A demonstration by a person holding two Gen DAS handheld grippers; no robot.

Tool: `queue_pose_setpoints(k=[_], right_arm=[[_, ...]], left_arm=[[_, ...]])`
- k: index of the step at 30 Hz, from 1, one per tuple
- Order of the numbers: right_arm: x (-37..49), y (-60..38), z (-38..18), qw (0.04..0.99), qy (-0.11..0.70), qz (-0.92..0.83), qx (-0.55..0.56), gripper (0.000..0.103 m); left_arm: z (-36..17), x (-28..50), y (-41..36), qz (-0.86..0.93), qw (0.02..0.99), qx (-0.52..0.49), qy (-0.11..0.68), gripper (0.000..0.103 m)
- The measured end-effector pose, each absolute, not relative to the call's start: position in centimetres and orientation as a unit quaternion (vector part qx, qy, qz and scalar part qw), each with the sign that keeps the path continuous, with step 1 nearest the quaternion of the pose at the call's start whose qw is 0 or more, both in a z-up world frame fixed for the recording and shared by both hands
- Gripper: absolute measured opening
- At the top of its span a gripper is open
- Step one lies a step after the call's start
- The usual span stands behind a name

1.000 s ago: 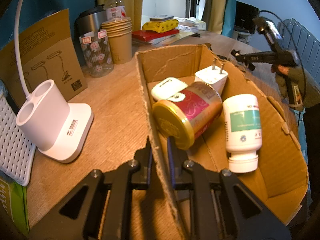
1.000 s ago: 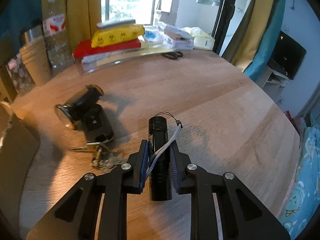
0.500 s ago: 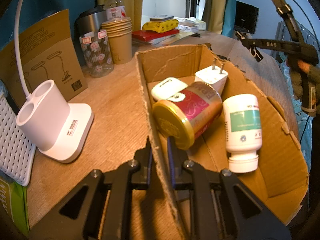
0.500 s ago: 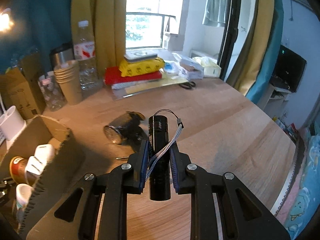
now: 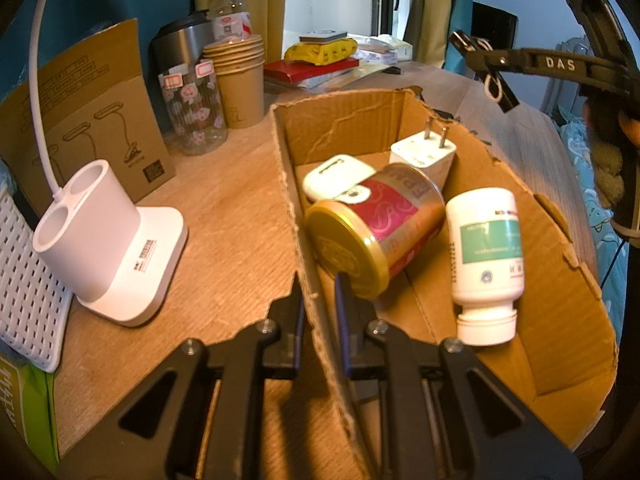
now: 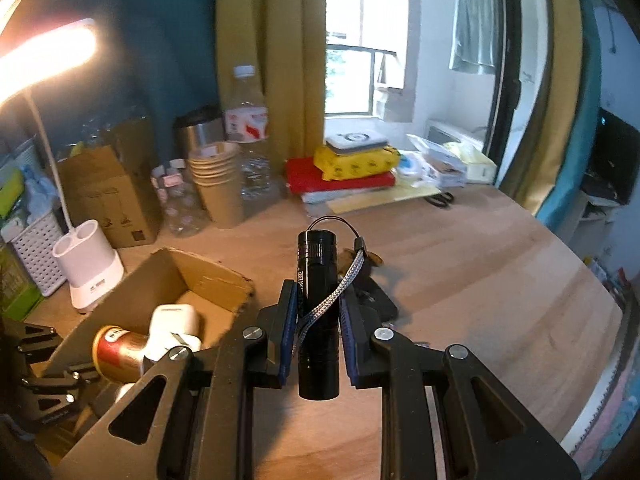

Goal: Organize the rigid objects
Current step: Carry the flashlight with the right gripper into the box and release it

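My left gripper is shut on the near left wall of the open cardboard box. Lying inside the box are a red and gold can, a white pill bottle, a white charger plug and a white case. My right gripper is shut on a black flashlight with a grey lanyard, held in the air above the table beside the box. In the left wrist view the right gripper hangs above the box's far right corner.
A white lamp base, a printed cardboard carton, paper cups, a steel tumbler and bottles stand left of the box. Dark objects lie on the table behind the flashlight. Books and scissors lie at the back.
The right gripper has lifted the flashlight off the table and carried it up and toward the box. The left gripper has kept still on the box wall.
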State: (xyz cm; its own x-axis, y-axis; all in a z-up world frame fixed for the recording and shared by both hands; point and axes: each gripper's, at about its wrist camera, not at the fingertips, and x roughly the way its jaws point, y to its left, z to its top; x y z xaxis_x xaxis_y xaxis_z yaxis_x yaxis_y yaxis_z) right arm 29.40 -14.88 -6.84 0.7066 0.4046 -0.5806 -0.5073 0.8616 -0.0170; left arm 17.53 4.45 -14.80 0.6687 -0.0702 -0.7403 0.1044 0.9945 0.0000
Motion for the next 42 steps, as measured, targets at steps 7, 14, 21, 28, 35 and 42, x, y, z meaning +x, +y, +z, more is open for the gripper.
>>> queue_pose_setpoints(k=[7, 14, 21, 28, 35, 42], right_arm=[[29.2, -12.9, -6.6, 0.917, 0.274, 0.274, -0.093, 0.022], [29.5, -11.4, -6.8, 0.913, 0.273, 0.285, -0.099, 0.022], [29.9, -10.1, -7.2, 0.910, 0.267, 0.294, -0.116, 0.022], [30.2, -8.5, -7.6, 0.908, 0.255, 0.301, -0.142, 0.022], [29.8, -8.3, -6.8, 0.907, 0.245, 0.316, -0.132, 0.022], [28.7, -5.7, -8.3, 0.883, 0.253, 0.348, -0.187, 0.022]], left_arm=[[-14.8, 17.5, 4.4, -0.048, 0.913, 0.021, 0.404, 0.015], [-14.8, 17.5, 4.5, -0.048, 0.913, 0.021, 0.404, 0.015], [-14.8, 17.5, 4.4, -0.047, 0.913, 0.022, 0.404, 0.015], [-14.8, 17.5, 4.4, -0.047, 0.913, 0.022, 0.404, 0.015], [-14.8, 17.5, 4.4, -0.047, 0.913, 0.022, 0.404, 0.015], [-14.8, 17.6, 4.5, -0.047, 0.914, 0.023, 0.403, 0.015]])
